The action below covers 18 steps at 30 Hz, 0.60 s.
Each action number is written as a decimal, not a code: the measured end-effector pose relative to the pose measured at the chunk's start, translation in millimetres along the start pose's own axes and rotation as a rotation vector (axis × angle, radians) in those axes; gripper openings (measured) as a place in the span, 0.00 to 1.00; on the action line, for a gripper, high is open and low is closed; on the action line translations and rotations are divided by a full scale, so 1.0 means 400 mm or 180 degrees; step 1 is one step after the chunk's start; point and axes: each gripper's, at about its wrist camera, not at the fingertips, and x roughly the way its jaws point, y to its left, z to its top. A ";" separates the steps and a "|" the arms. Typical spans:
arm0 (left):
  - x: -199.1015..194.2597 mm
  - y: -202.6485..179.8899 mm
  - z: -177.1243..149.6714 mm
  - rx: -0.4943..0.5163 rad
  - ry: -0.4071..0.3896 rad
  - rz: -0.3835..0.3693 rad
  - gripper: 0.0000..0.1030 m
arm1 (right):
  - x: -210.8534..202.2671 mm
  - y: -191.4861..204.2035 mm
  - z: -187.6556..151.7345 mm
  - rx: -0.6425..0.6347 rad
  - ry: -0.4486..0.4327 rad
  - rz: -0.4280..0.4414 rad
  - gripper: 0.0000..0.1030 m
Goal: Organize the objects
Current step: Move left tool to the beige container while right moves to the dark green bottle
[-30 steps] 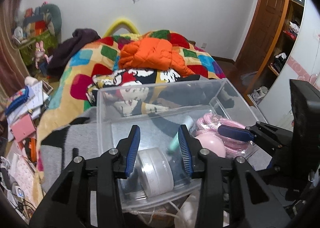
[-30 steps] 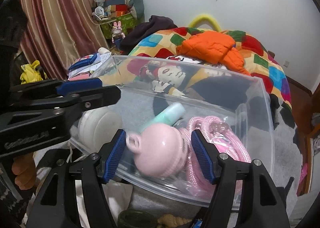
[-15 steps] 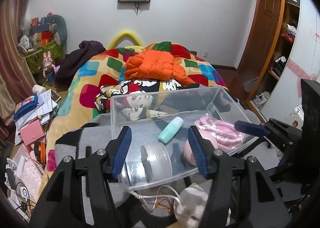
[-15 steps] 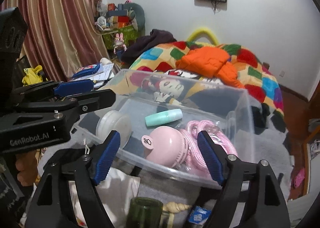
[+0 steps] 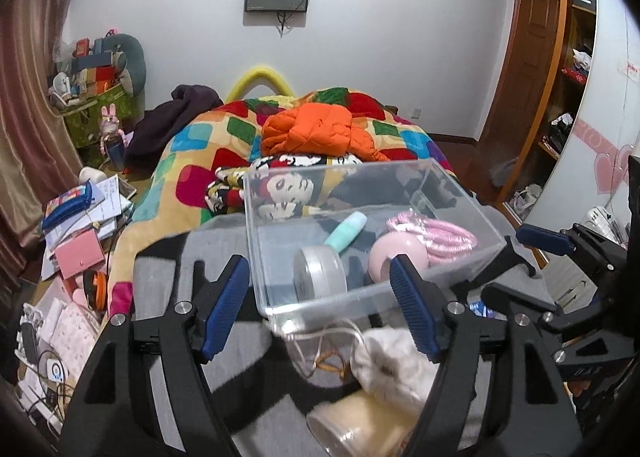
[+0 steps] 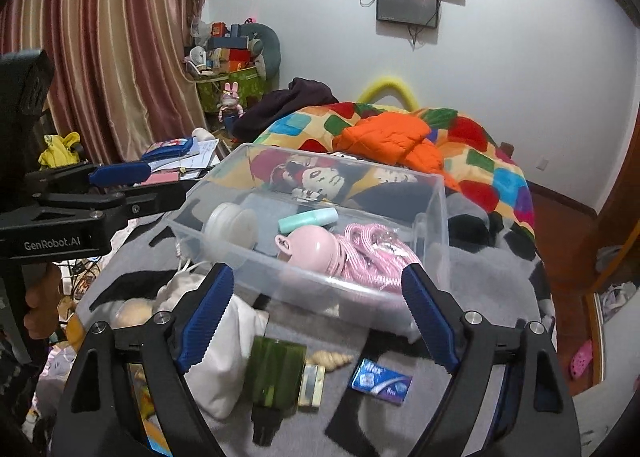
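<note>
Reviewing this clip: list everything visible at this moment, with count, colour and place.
clear bin: 1, transparent, on the grey blanket at the bed's foot
round case: 1, white, in the bin, left
tube: 1, mint green, in the bin, middle
round pink item: 1, pink, in the bin
cord coil: 1, pink and white, in the bin, right
green bottle: 1, dark green, lying in front of the bin
seashell: 1, beige, beside the bottle
blue packet: 1, blue, in front of the bin
white pouch: 1, white, left of the bottle
orange jacket: 1, on the quilt
left gripper: open, empty
right gripper: open, empty
</note>
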 end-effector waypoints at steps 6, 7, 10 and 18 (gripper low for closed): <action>-0.018 0.004 -0.042 -0.0085 0.0074 -0.0059 0.72 | -0.023 0.006 -0.032 0.0015 0.0010 -0.0017 0.81; -0.020 0.004 -0.050 -0.0096 0.0091 -0.0074 0.72 | -0.028 0.006 -0.039 0.0015 0.0015 -0.0021 0.81; -0.024 0.001 -0.075 -0.0104 0.0141 -0.0084 0.72 | -0.040 0.007 -0.056 0.0030 0.0030 -0.0017 0.82; -0.040 0.003 -0.126 -0.0081 0.0211 -0.0071 0.72 | -0.055 0.011 -0.095 0.0082 0.0074 -0.0044 0.82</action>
